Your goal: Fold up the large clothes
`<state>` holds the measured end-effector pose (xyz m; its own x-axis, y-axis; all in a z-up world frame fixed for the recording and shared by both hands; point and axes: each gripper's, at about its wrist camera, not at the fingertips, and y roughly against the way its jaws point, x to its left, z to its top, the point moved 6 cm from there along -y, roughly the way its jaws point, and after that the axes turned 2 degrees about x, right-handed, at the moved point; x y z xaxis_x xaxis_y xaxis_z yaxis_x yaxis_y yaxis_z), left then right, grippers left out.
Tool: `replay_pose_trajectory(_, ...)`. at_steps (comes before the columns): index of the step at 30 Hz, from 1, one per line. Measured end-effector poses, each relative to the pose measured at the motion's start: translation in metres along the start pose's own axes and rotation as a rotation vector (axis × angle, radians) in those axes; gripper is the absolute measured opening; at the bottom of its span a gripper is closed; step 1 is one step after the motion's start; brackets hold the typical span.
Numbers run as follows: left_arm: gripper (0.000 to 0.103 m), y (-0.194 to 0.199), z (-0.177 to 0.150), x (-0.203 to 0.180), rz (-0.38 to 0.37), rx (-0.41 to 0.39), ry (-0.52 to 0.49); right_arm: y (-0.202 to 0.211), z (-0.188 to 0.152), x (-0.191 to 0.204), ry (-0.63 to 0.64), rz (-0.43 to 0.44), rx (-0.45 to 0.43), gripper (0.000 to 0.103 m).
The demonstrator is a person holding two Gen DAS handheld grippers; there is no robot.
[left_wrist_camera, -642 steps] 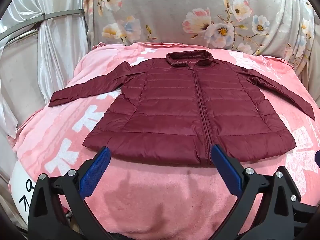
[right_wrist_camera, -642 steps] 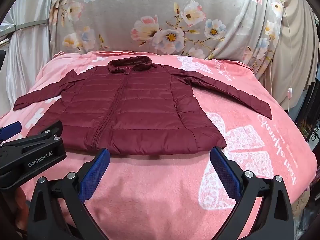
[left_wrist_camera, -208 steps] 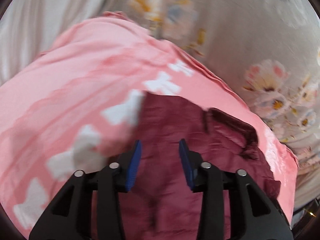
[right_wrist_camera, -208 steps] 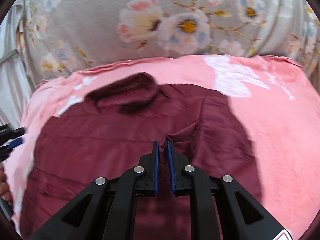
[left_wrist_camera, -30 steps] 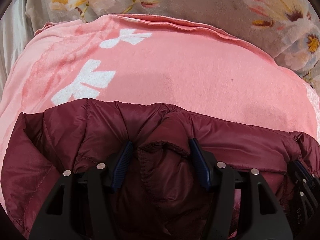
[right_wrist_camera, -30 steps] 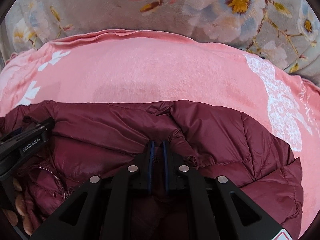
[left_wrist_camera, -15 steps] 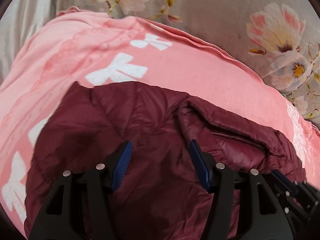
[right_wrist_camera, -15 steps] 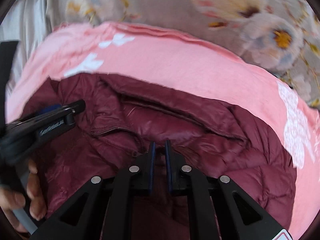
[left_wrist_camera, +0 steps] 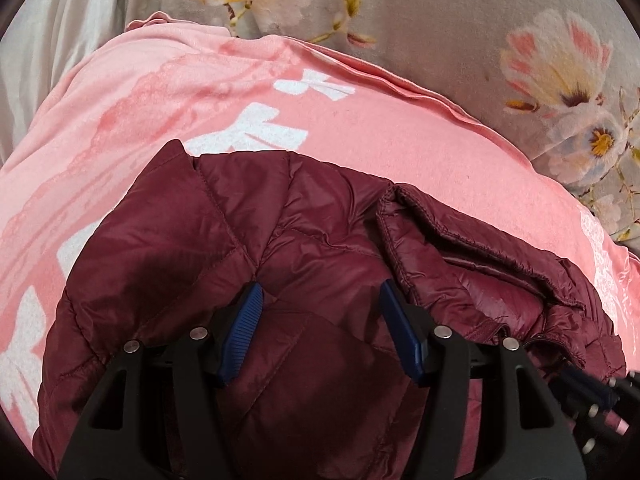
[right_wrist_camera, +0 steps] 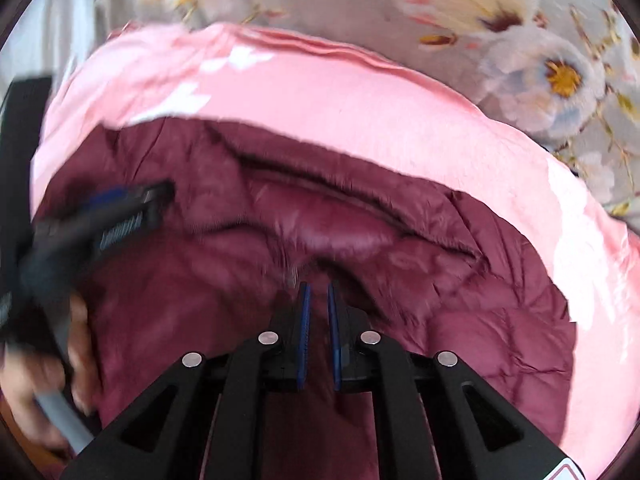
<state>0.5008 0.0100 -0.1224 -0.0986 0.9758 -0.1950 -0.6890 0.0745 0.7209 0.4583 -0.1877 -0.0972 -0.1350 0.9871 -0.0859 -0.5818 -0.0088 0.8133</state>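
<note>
Folding is well along: the maroon jacket [left_wrist_camera: 304,264] lies bundled in the lower middle of the frame on the pink blanket [left_wrist_camera: 400,140], and your next move, I'd judge, is to settle and flatten this fold. Your right gripper [right_wrist_camera: 318,300] tilts down, clenched on jacket fabric; your left gripper [left_wrist_camera: 322,320] hangs released above the quilting.

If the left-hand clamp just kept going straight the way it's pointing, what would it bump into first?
Most likely the maroon jacket: the left gripper points down at its quilted fabric, jaws apart. The pink blanket lies beyond.
</note>
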Motion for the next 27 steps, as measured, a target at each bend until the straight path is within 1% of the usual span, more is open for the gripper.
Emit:
replay_pose_trajectory(3,0.059,0.001,0.0,0.001,-0.006,-0.004,0.008,-0.016,0.013,0.009,-0.063,0.033,-0.012,0.007)
replay_pose_trajectory(5,0.059,0.0,0.0,0.001,-0.007,-0.005,0.01,-0.029,0.02,0.016,-0.066,0.012,0.001,0.007)
replay_pose_trajectory(7,0.059,0.0,-0.001,0.001,-0.004,-0.003,0.007,-0.038,0.022,0.024,-0.038,-0.012,0.038,0.007)
replay_pose_trajectory(11,0.06,-0.001,0.0,0.002,-0.006,-0.003,0.006,-0.035,0.014,0.024,0.015,-0.027,0.077,0.005)
replay_pose_trajectory(13,0.06,-0.001,0.0,0.001,-0.009,-0.004,0.01,-0.027,0.007,0.02,0.018,-0.021,0.081,0.006)
replay_pose_trajectory(15,0.06,-0.001,0.0,0.001,-0.004,-0.004,0.009,-0.026,-0.001,0.013,0.017,-0.042,0.099,0.006)
replay_pose_trajectory(16,0.06,-0.001,-0.001,0.001,-0.003,-0.004,0.01,-0.025,-0.006,0.009,0.009,-0.035,0.093,0.006)
replay_pose_trajectory(18,0.06,0.0,-0.001,0.001,-0.002,-0.004,0.009,-0.019,-0.011,0.003,-0.027,-0.016,0.053,0.006)
replay_pose_trajectory(21,0.06,-0.001,0.0,0.001,-0.002,-0.006,0.01,-0.008,-0.014,0.0,-0.071,0.025,-0.019,0.012)
replay_pose_trajectory(27,0.06,0.0,0.0,0.002,-0.003,-0.005,0.008,-0.015,-0.011,0.015,-0.134,0.08,-0.032,0.012)
